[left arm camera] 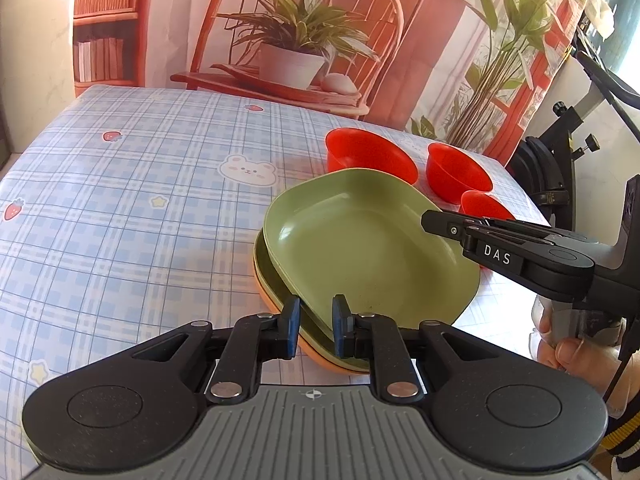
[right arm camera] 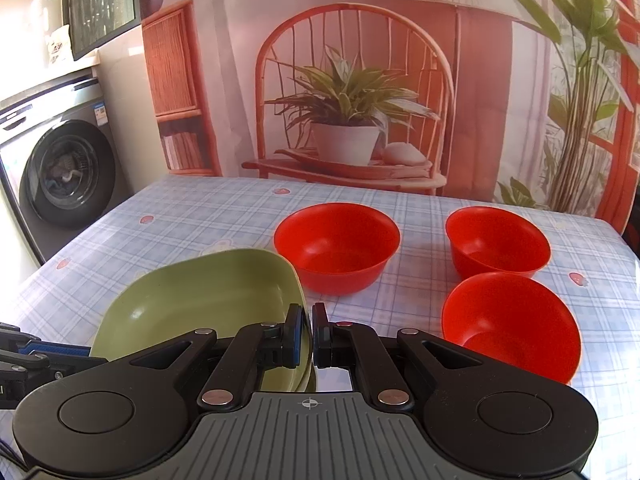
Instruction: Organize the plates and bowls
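Three round red plastic bowls (right arm camera: 337,246) (right arm camera: 497,241) (right arm camera: 512,326); three stacked squarish plates beside them: two green (left arm camera: 368,240) (left arm camera: 266,264), one orange (left arm camera: 316,354).

Tilted green plate (left arm camera: 360,240) atop stacked plates (left arm camera: 272,284) — three red bowls (right arm camera: 338,246) beside.

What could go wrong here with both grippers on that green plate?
1. The right gripper pinches only the thin rim of the green plate, which sits tilted on the stack below; it could slip out.
2. The left gripper straddles the near rim with a gap, so uneven pulling might twist the plate or drag the orange plate underneath.
3. The nearest red bowl sits close beside the right gripper and could get bumped.
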The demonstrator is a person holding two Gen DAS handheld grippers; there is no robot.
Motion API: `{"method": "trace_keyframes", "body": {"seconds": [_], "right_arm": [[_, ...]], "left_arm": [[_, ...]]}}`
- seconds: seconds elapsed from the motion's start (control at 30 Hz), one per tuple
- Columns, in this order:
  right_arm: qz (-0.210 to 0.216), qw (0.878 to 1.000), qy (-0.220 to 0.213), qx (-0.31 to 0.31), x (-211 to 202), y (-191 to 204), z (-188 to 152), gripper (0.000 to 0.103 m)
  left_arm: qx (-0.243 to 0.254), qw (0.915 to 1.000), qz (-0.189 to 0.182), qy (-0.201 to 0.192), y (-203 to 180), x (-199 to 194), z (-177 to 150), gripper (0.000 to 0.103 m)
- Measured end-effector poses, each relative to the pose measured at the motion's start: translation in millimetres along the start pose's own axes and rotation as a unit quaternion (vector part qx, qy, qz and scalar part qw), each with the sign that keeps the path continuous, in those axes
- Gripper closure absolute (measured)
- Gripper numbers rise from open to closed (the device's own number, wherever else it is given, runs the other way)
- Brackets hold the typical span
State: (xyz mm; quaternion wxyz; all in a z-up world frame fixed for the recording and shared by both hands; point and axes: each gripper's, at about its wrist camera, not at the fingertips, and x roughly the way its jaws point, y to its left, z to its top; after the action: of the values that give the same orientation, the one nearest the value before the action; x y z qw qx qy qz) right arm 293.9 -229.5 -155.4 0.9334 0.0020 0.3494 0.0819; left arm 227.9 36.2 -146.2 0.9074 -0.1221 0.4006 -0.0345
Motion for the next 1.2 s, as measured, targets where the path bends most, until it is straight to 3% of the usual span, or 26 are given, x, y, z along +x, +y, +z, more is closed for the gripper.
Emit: {"method": "trace_keyframes", "body": {"seconds": [0.2,0.73,0.93,1.2], "right_arm": [[0.004,1.000,0.004,-0.012,6,1,-1,0.098],[0.000,1.000,0.018,-0.017,13,1,-9,0.097],[0.000,1.000,0.015,0.011,9,-3,-7,0.089],[-0.022,0.999,-0.010,0.028,-20,-3,-20,0.087]], "left_arm": [[0.013,0.9997,0.018,0.006,-6,5,-4,0.085],[0.005,0.9997,0.018,0.014,-4,8,-6,0.084],[0.011,0.9998,0.017,0.010,-5,7,-7,0.084],[-0.009,0.9995,0.020,-0.025,3,-3,-4,0.084]]}}
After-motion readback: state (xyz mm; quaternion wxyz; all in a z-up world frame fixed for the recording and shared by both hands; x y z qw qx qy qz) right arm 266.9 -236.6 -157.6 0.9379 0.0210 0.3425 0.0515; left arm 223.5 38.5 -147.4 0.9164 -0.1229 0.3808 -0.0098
